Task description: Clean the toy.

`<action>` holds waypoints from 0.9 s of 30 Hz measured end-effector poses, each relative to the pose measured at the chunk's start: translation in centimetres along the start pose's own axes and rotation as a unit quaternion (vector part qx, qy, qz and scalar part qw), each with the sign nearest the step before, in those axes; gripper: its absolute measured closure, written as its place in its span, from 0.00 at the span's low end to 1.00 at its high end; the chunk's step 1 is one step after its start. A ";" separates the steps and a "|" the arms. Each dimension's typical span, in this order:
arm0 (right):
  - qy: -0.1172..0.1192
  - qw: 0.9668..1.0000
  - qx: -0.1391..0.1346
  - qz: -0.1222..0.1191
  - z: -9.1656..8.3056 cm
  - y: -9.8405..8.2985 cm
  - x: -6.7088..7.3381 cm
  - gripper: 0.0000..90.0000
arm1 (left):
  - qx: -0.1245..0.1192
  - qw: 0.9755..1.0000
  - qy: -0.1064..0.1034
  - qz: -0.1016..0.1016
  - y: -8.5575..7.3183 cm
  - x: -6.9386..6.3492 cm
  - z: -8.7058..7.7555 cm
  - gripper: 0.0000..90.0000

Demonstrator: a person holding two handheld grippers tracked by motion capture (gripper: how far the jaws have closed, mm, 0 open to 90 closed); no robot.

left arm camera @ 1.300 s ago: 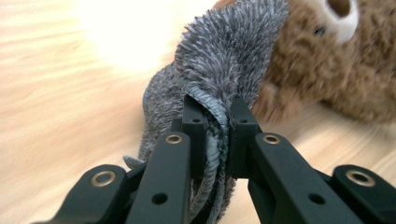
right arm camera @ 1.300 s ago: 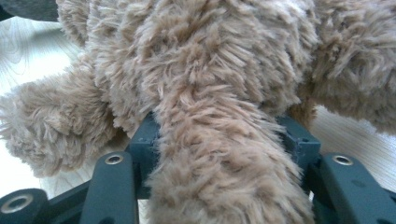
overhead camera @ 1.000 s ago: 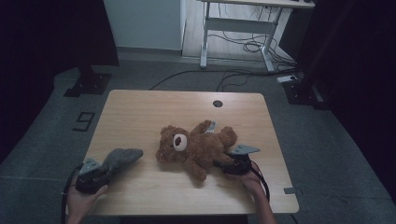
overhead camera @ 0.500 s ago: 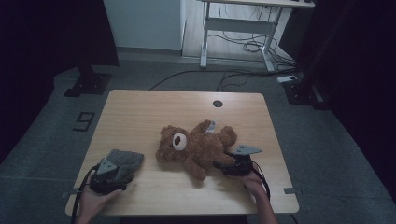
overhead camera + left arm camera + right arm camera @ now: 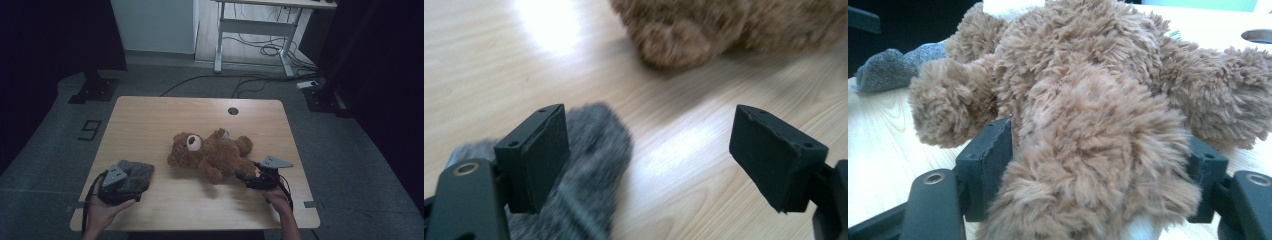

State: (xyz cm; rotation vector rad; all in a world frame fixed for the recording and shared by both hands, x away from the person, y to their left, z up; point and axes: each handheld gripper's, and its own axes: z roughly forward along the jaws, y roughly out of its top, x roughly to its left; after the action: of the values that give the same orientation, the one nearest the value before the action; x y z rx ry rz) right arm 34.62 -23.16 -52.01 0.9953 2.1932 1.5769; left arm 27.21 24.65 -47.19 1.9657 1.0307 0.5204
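Looking down on a light wooden table (image 5: 150, 115) with a brown teddy bear (image 5: 212, 155) lying near the middle, toward the right. At the front left, left gripper (image 5: 120, 182) over a small grey fuzzy cloth (image 5: 137, 172); seen from the left gripper view, jaws spread wide and just opened, grey cloth (image 5: 594, 165) lying loose on the wood beside the left pad, not pinched. At the front right, right gripper (image 5: 245, 178) at the bear's leg; from the right gripper view, leg (image 5: 1088, 165) filling the gap, jaws just widening, fur brushing both pads, grip apparently slackening. Judged step: letting go of both items after setting them down. Next move likely calling for drawing each gripper back and up, clear of cloth and fur, without dragging either.
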 end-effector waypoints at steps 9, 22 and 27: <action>-0.007 1.000 -0.016 0.006 -1.6 0.2 0.1 0.29 | -0.026 0.999 -0.041 0.010 3.2 -2.8 1.6 0.20; -0.014 0.999 -0.031 0.015 -4.3 -0.5 0.6 0.28 | 0.004 0.997 -0.072 0.015 3.2 -4.9 5.0 0.22; -0.025 0.999 -0.032 0.024 -5.5 -1.4 1.0 0.27 | 0.012 0.997 -0.078 0.006 2.0 -5.4 5.5 0.23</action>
State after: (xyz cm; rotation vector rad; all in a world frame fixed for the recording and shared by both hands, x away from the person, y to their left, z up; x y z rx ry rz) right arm 30.22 -26.75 -51.10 1.0637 2.0872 1.6130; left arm 28.77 16.96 -48.56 1.9996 0.9318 0.3559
